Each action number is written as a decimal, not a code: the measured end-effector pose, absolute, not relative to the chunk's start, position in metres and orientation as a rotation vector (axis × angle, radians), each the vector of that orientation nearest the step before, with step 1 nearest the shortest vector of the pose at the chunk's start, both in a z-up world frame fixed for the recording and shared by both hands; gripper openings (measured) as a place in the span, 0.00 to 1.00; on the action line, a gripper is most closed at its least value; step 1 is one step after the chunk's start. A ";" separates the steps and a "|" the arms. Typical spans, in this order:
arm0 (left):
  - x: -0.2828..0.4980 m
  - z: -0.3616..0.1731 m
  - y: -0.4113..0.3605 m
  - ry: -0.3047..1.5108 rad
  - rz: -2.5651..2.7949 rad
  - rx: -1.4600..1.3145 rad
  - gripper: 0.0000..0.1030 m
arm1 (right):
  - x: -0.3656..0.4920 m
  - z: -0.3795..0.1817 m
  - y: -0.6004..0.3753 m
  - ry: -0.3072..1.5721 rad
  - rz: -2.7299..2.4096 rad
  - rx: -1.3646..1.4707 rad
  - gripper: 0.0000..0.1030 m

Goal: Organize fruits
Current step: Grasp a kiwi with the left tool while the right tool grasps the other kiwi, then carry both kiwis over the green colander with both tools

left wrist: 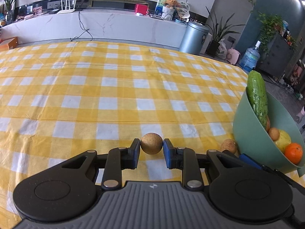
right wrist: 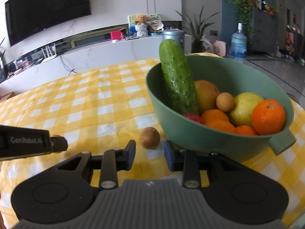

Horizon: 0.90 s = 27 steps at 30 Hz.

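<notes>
Between the blue pads of the left tongs (left wrist: pixel 151 146) sits a small round tan-brown fruit (left wrist: pixel 151 143), pinched on both sides and held just above the surface (left wrist: pixel 114 95), which is covered in a yellow-and-white checked cloth. A second small brown round fruit (right wrist: pixel 149 137) lies on the cloth just beside the foot of the green plastic bowl (right wrist: pixel 219 139); the right tongs (right wrist: pixel 149 151) stand slightly spread just behind it, their pads not touching it and nothing gripped. In the right wrist view the left tongs' black arm reaches in from the left edge. The bowl, with a short handle on its near right side, holds a long bumpy green cucumber (right wrist: pixel 178 78) leaning upright against the far rim, several orange tangerines (right wrist: pixel 268 117), a pale yellow-green fruit (right wrist: pixel 244 108), another small tan round fruit (right wrist: pixel 225 102), a larger orange-yellow fruit (right wrist: pixel 206 94) and a glimpse of something red (right wrist: pixel 192 117).
</notes>
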<state>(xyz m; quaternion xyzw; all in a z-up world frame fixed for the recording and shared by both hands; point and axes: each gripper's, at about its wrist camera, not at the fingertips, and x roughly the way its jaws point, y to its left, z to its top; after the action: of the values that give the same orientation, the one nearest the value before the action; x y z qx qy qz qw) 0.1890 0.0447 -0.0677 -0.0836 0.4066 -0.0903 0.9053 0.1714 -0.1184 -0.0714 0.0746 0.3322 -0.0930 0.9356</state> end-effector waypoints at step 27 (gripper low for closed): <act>0.191 -0.072 0.047 0.859 -0.171 -0.184 0.28 | 0.179 -0.084 -0.105 0.644 -0.257 0.205 0.22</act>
<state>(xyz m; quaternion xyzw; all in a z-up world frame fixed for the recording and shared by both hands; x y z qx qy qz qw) 0.1914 0.0470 -0.0721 -0.0890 0.4154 -0.0827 0.9015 0.1793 -0.1046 -0.0837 0.1001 0.3149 -0.1257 0.9354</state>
